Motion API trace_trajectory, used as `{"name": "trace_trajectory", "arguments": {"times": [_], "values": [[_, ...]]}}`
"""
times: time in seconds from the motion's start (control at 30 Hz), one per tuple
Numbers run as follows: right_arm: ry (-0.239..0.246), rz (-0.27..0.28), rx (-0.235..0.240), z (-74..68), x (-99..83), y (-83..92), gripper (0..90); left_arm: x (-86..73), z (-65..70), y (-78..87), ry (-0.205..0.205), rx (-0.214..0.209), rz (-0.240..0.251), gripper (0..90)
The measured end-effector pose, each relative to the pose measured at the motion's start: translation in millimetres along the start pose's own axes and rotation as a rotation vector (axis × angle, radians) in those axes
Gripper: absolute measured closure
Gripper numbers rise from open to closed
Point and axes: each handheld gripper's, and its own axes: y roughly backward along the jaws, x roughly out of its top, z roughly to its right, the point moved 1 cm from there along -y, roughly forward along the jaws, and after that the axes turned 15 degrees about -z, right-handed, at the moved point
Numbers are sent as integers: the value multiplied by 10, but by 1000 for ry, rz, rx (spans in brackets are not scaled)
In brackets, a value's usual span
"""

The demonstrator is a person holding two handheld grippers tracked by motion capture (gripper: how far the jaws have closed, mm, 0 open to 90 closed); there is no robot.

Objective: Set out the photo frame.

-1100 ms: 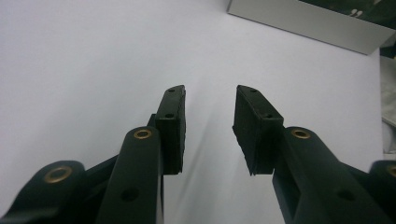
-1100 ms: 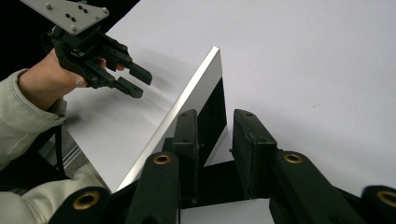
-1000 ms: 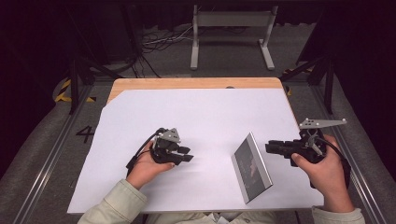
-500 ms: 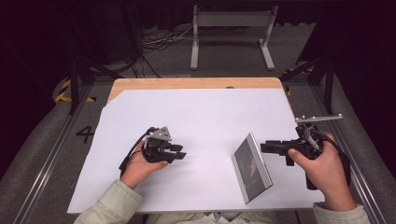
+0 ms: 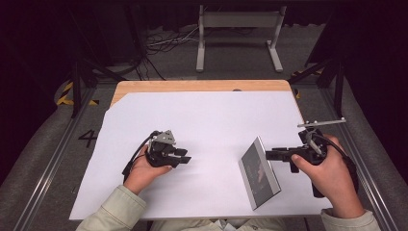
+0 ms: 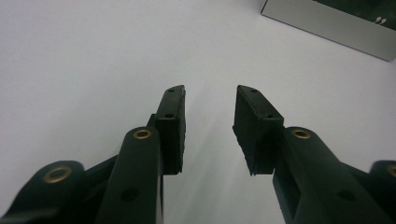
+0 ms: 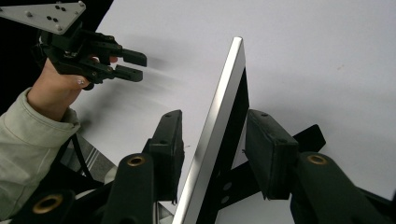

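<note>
Flat grey panel (image 5: 259, 173) with a dark face and a silver edge lies on the white sheet (image 5: 202, 120) covering the bench (image 5: 192, 85), right of centre, near my right hand (image 5: 332, 178). I can't tell what the panel is beyond that.

Right tool (image 5: 272, 154) points level toward the panel's right edge. In the right gripper view the panel edge (image 7: 212, 130) runs up between the two pads (image 7: 169, 140), with gaps on both sides, neither pad pressing. Jaws have just been opening with the panel between them, so I read it as released, not gripping. The grey plate on top of the right tool sticks out above the hand.

Left tool (image 5: 185, 156) sits well apart from the panel, left of centre, held low over the sheet and pointing right. Left hand (image 5: 144, 171) rests on the sheet, pale sleeve (image 5: 113, 211) coming in from the bottom. In the left gripper view the jaws stand apart with bare sheet between them: released, holding nothing. The panel's corner (image 6: 327, 21) shows at the top right there.
</note>
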Motion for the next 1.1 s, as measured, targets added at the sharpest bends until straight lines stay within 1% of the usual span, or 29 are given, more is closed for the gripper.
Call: {"name": "trace_trajectory", "arguments": {"times": [0.1,0.2,0.33,0.53,0.57,0.63,0.77,0.9,0.97,1.03,1.1], "values": [[5,-8,-17,-18,9,-21,558,-8,-15,-7,1,1,-2,644],[2,-5,-34,-30,-1,-58,544,-23,-34,-1,15,3,1,645],[8,-11,-33,-57,-34,-115,537,-26,-44,3,14,2,2,645],[5,-22,-67,-87,-58,-173,537,-26,-45,0,12,0,0,645],[5,-22,-73,-93,-61,-182,537,-28,-42,-4,18,0,3,645],[7,-34,-84,-98,-66,-207,537,-28,-43,-8,18,-2,1,645],[4,-46,-96,-100,-68,-247,538,-27,-38,-23,17,0,-7,646],[4,-57,-109,-110,-68,-295,545,-27,-44,-34,13,1,-12,647],[2,-67,-108,-119,-67,-314,554,-28,-49,-37,19,-1,-7,647],[4,-73,-110,-122,-63,-330,570,-27,-45,-44,19,-2,-10,647],[-2,-85,-120,-132,-59,-349,605,-24,-40,-53,13,-4,-14,647]]}}
